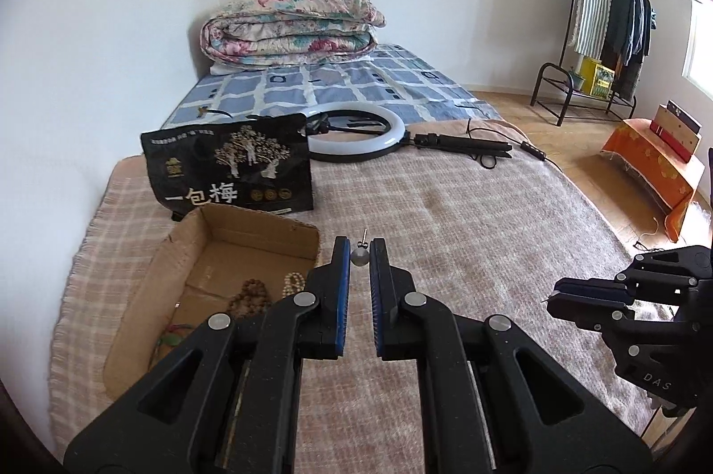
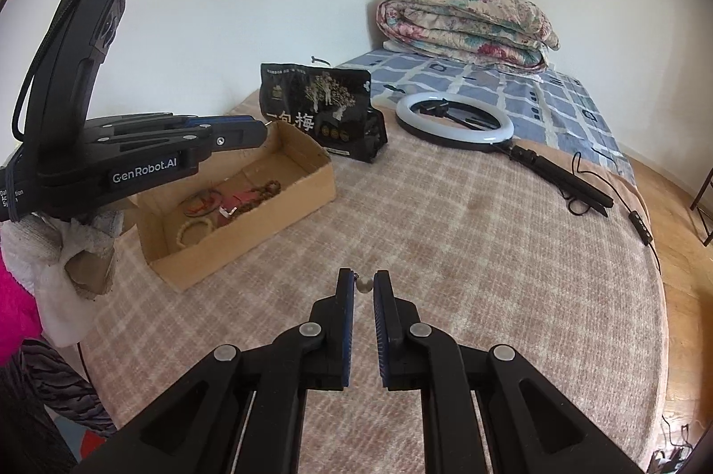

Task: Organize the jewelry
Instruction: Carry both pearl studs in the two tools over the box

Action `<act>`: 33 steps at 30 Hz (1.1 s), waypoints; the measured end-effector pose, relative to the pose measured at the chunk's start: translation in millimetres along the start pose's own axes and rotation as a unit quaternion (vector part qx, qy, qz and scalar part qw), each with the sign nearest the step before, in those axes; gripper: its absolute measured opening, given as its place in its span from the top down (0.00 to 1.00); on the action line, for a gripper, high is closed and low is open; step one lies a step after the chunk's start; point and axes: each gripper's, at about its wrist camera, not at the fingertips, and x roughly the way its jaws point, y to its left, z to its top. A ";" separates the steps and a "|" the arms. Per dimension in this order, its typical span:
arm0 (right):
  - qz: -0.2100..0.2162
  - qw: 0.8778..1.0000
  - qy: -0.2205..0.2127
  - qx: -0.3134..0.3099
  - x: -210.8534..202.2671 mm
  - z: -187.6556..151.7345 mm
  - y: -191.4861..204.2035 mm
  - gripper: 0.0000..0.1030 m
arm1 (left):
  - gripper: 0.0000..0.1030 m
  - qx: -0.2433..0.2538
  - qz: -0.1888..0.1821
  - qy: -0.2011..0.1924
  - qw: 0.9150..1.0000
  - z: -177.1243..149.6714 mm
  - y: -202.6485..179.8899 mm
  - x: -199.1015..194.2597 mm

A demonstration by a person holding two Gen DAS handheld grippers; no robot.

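One bed (image 1: 347,86) under a blue checked sheet at upper centre of the left wrist view, with one folded floral quilt (image 1: 289,26) on it. One pink plaid blanket (image 1: 468,215) spread across the foreground. One clothes rack (image 1: 601,24) at upper right. One black bag (image 1: 229,171) printed "一包梅" left of centre. One open cardboard box (image 2: 240,206) just in front of the bag, at centre left of the right wrist view, with several bead bracelets (image 2: 196,231) inside; exact count unclear. One ring light (image 1: 356,135) lying beyond the bag. Left gripper (image 1: 359,258) marked "GenRobot.AI", fingers (image 1: 341,273) clenched on one grey ball earring (image 1: 359,256), post pointing up. Right gripper (image 2: 364,287) lettered "DAS", fingers (image 2: 383,296) pinched on one pale pearl earring (image 2: 363,286), bottom centre.
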 end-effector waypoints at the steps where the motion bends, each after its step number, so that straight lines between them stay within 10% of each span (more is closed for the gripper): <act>1: 0.004 1.000 -0.002 0.000 -1.0 3.4 5.2 0.94 | 0.94 -0.001 0.004 -0.003 1.000 -0.4 5.2 -7.4; 15: 0.050 0.999 -0.015 -0.007 16.8 46.8 74.1 0.94 | 0.94 -0.029 0.059 -0.020 0.998 -21.0 84.3 -73.1; 33: 0.075 0.997 -0.021 0.012 87.0 93.2 105.8 0.94 | 0.94 -0.062 0.071 0.007 0.995 -35.0 127.1 -53.6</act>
